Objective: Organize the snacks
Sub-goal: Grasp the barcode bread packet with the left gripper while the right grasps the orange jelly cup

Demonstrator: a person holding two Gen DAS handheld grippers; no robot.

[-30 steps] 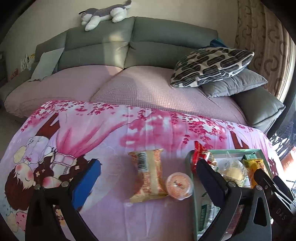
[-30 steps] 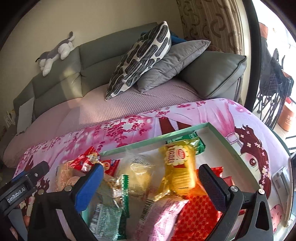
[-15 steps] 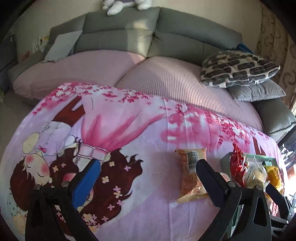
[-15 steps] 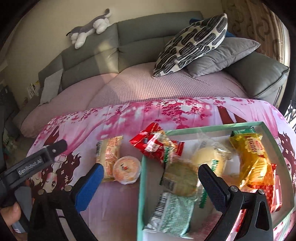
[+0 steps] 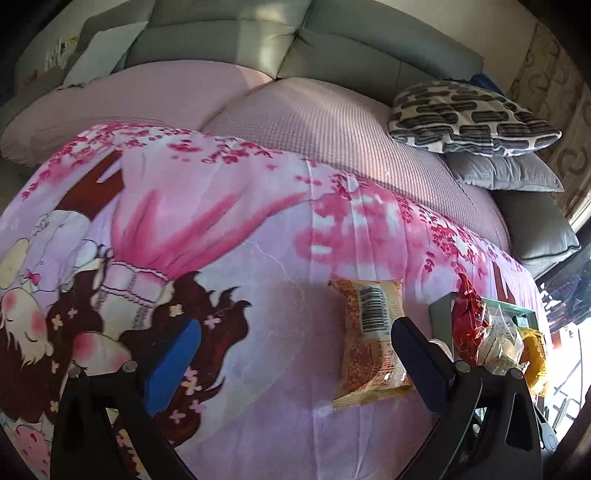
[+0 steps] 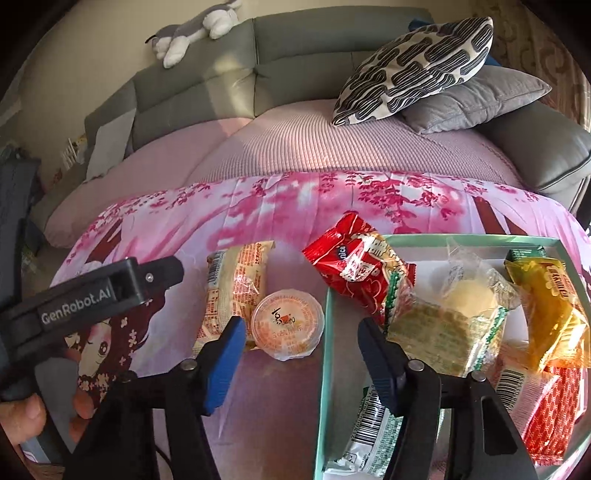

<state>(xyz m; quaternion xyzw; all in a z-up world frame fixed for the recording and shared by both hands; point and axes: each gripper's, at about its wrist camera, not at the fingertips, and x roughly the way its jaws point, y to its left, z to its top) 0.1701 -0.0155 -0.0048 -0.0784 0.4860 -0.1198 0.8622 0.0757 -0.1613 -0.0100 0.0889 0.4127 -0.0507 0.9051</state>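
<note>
A teal-rimmed tray [image 6: 326, 332] holds several snack packets, with a red packet [image 6: 351, 266] leaning over its left rim. Left of the tray, on the pink cloth, lie an orange jelly cup [image 6: 288, 325] and an orange-print packet [image 6: 236, 291]. My right gripper [image 6: 299, 354] is open and empty, just in front of the jelly cup. My left gripper [image 5: 291, 354] is open and empty, low over the cloth; the orange-print packet [image 5: 373, 339] lies by its right finger. The left gripper's body also shows at the left of the right wrist view [image 6: 92, 291].
The pink cartoon-print cloth [image 5: 221, 240] covers the surface. Behind it stands a grey sofa [image 6: 295, 62] with a patterned cushion [image 6: 417, 70], a grey cushion [image 6: 476, 99] and a plush dog [image 6: 192, 33]. The tray's left edge [image 5: 439, 306] shows at the right of the left wrist view.
My right gripper has swung left from over the tray to the jelly cup, its jaws narrower. My left gripper has shifted left and lower over the cloth.
</note>
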